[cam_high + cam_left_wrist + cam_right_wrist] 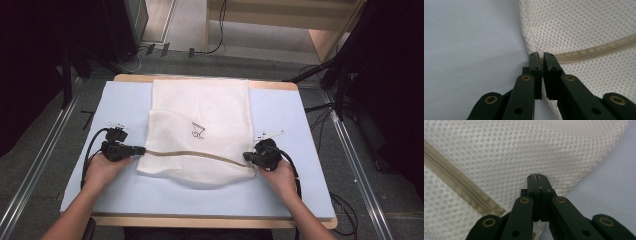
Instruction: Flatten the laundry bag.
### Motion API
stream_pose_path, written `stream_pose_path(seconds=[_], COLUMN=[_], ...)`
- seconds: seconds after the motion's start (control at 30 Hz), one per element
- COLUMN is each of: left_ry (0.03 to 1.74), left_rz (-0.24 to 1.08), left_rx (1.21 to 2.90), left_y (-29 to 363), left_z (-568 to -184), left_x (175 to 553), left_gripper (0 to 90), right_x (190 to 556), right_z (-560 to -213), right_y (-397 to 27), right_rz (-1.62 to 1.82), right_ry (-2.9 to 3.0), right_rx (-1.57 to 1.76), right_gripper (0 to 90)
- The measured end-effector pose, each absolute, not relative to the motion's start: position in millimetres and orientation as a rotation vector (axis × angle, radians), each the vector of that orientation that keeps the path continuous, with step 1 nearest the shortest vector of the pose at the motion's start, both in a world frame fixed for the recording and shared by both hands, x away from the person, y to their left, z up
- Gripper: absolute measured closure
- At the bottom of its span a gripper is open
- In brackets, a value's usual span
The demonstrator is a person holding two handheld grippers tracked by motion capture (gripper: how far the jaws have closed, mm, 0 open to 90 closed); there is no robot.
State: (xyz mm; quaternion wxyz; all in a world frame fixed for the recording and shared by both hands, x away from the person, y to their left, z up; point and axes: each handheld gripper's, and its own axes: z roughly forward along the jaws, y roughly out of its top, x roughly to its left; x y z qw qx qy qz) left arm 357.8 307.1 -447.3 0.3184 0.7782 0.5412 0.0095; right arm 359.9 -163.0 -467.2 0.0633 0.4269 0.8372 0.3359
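A white mesh bag (pixel 195 145) with a beige zipper (pixel 195 154) across it lies flat in the middle of the light blue mat (pixel 125 105). My left gripper (pixel 140 150) is at the bag's left edge. In the left gripper view its jaws (pixel 540 56) are shut on the mesh seam just where the zipper (pixel 599 50) ends. My right gripper (pixel 247 157) is at the bag's right edge by the other zipper end. Its jaws (pixel 537 177) are pressed together on the mesh (pixel 536 150), with the zipper (pixel 461 192) off to their left.
A smooth white cloth (pixel 200 95) reaches from under the mesh bag toward the table's far edge. A small black drawn mark (pixel 198 131) shows on the bag. Cables and dark stands (pixel 340 75) stand on the floor around the table.
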Motion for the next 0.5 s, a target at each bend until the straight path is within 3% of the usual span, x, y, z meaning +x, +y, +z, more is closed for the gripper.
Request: stream_pose_path(seconds=[0.5], left_ry=[1.424], left_rz=[0.006], left_rx=[2.082], left_y=[327.5], left_z=[-438.5], left_x=[334.6], left_gripper=[87.8], right_x=[354.9], right_z=[-468.6], right_y=[-165.6], right_rz=[1.052], right_ry=[2.544], right_rx=[1.288], right_gripper=[90.0])
